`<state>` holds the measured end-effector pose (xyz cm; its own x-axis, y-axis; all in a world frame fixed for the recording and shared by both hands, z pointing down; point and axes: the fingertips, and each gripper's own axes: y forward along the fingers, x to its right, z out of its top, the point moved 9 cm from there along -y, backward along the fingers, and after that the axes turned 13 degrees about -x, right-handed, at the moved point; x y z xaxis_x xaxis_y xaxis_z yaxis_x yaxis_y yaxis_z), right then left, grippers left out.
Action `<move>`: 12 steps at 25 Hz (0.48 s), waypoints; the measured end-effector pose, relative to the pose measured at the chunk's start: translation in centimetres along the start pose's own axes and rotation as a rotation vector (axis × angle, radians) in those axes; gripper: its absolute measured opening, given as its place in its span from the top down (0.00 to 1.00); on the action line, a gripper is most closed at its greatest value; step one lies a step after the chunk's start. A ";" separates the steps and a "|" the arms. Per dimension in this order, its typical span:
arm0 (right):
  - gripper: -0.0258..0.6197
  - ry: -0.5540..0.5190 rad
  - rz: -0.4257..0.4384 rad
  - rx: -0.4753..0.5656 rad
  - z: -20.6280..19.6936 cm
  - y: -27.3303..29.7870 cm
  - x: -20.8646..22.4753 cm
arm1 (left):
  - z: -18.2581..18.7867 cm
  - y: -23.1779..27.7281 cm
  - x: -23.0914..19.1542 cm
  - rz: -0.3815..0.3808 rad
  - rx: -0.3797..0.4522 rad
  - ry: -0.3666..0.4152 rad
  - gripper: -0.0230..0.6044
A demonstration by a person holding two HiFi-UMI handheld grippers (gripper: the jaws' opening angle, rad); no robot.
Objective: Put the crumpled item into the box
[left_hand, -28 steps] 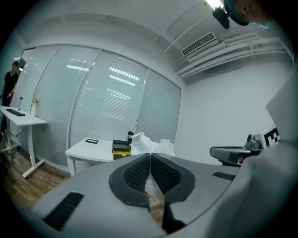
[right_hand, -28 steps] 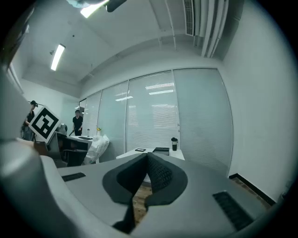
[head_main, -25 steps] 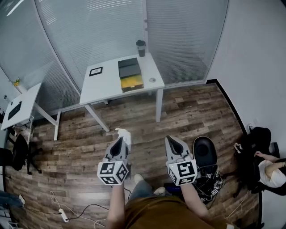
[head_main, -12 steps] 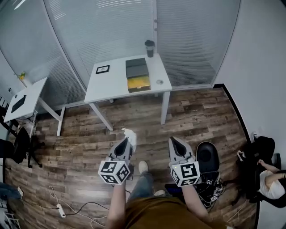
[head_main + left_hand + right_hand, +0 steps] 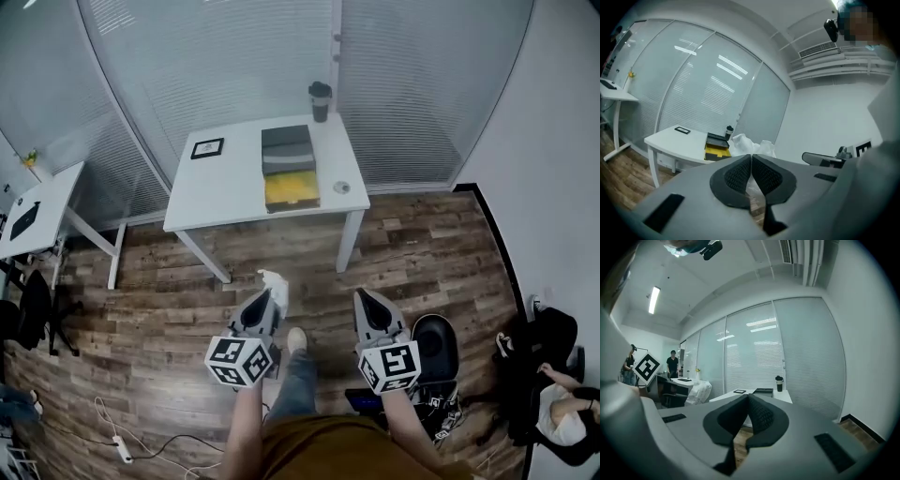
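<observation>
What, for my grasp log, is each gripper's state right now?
Left gripper: shut on the crumpled white item.
Right gripper: shut, nothing between its jaws.

White table (image 5: 234, 178) and open box (image 5: 291, 187) nearer, lower in head view than a second ago.

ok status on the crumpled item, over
Left hand-held gripper shut on crumpled item; right hand-held gripper shut, empty. Box on table ahead, item not in yet. Cup and frame beside box, not over it.
</observation>
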<state>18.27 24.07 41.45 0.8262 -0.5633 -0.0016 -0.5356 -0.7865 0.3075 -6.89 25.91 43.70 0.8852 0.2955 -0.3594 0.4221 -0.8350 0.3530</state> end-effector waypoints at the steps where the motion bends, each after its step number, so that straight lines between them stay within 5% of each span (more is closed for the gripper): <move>1: 0.94 0.001 -0.003 -0.012 0.5 1.9 0.7 | 0.8 1.6 -1.0 0.000 -0.012 0.011 0.91; 12: 0.94 0.000 -0.013 -0.120 4.7 21.1 6.6 | 10.0 16.7 -12.1 -0.003 -0.123 0.041 0.91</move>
<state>11.62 2.56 43.43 0.8329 -0.5534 -0.0058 -0.5003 -0.7575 0.4194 -12.51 3.79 45.27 0.8899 0.3187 -0.3263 0.4436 -0.7715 0.4561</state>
